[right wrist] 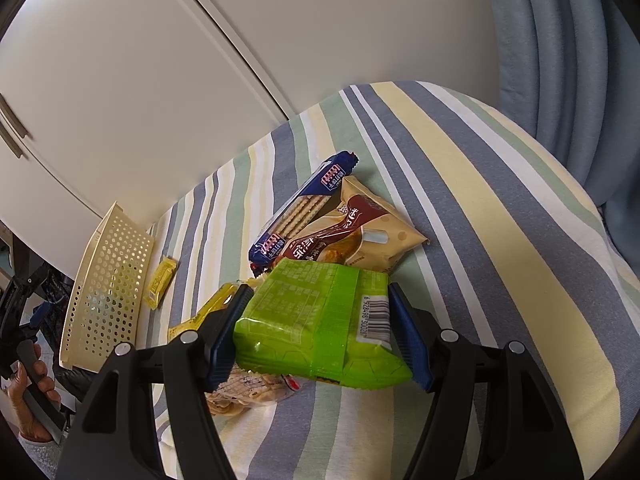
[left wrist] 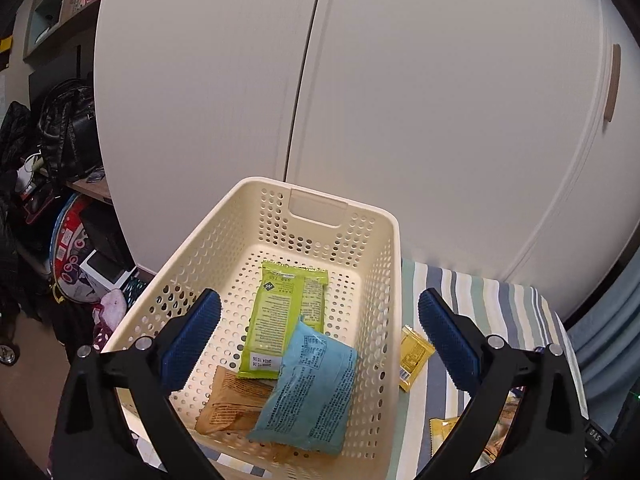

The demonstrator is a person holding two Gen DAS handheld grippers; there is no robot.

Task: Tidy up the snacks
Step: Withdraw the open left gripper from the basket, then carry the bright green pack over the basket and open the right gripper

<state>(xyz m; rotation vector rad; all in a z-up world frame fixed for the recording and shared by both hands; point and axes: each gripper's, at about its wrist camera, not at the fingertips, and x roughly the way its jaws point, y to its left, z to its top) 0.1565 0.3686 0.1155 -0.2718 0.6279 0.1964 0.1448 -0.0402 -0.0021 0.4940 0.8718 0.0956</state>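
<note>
A cream perforated basket [left wrist: 394,280] stands on the striped cloth and holds a lime-green packet [left wrist: 280,320], a light-blue packet [left wrist: 316,384] and a brown packet [left wrist: 232,400]. My left gripper [left wrist: 320,312] hovers open above the basket, nothing between its blue pads. My right gripper [right wrist: 320,312] is shut on a bright green snack packet [right wrist: 320,320], held above the cloth. Beyond it lie a blue cracker pack [right wrist: 304,208] and a beige-and-maroon packet [right wrist: 360,232]. The basket [right wrist: 108,284] shows at the left of the right wrist view.
A small yellow sachet [left wrist: 414,356] [right wrist: 162,282] lies on the cloth beside the basket. More yellow packets [right wrist: 208,312] and a clear snack bag [right wrist: 244,392] lie under my right gripper. White cabinet doors [left wrist: 400,100] rise behind. A hand [right wrist: 28,396] holds the other gripper's handle.
</note>
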